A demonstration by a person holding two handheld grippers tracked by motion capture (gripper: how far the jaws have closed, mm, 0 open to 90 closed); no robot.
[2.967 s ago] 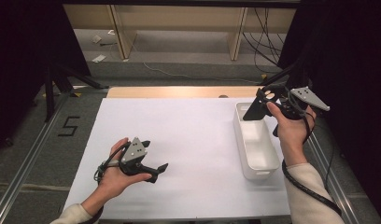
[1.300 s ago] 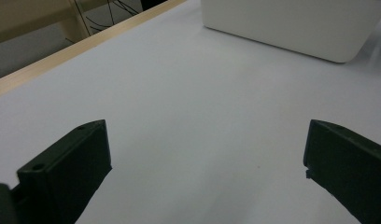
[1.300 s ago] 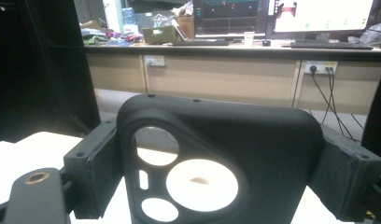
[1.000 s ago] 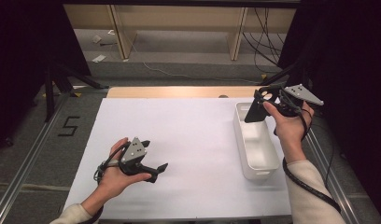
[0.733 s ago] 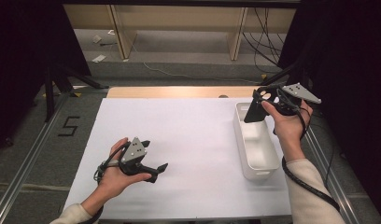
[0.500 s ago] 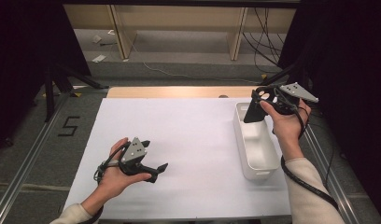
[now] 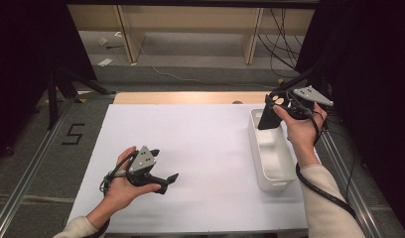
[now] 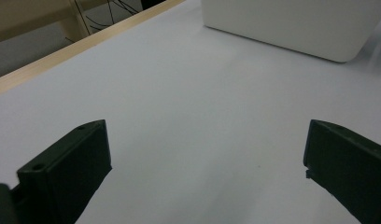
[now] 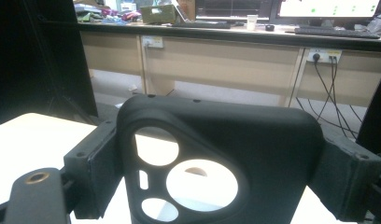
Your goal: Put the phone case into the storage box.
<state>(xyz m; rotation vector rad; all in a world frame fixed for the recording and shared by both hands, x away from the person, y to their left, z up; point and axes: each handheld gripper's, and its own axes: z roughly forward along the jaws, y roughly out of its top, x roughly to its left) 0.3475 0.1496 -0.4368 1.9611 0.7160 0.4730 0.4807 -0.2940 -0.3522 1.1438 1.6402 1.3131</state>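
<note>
White table sheet, white bin at right. Right gripper pinching black phone case above bin's far end. Left gripper spread wide, resting on bare sheet.

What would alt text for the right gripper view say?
A black phone case with round camera cut-outs is clamped between the right gripper and its two black jaws. Behind it stand a pale wooden bench, wall sockets with cables, and a desk with monitors.

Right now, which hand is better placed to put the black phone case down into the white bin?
The right. Its gripper already holds the black phone case between its fingers, directly above the white bin's far end. The left gripper rests open on the table, well away from the bin.
</note>
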